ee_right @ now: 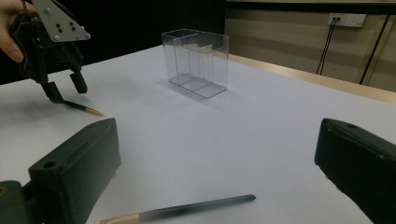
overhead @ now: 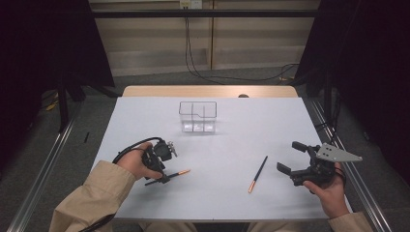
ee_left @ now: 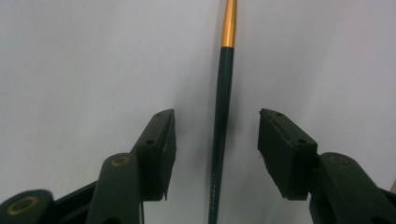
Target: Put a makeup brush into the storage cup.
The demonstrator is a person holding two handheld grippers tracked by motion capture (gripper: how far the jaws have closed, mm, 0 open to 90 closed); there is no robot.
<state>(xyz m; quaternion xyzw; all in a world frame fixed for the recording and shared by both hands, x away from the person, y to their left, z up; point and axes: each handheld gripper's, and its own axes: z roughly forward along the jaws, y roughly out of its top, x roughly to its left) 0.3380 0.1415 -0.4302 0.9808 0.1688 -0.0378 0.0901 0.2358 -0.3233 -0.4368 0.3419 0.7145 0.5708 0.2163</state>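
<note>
2 slim dark pens point(overhead: 168, 177) point(overhead: 257, 174) with coppery tips lie on matte table point(overhead: 222, 159).

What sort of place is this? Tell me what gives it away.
Probably a lab recording station: a bare white table between dark curtains, hand-held grippers, the left gripper over a pen, and cables on the floor.

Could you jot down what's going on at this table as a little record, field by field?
Surface: white table
Container: clear plastic organizer, upright, toward the far side
Left gripper: lowered over a dark pen with a gold end; the pen lies between the jaws, pads not yet touching
Right gripper: jaws wide apart, nothing in them
Second pen: flat on the table, near the right gripper
Likely work in hand: picking up the left pen
</note>
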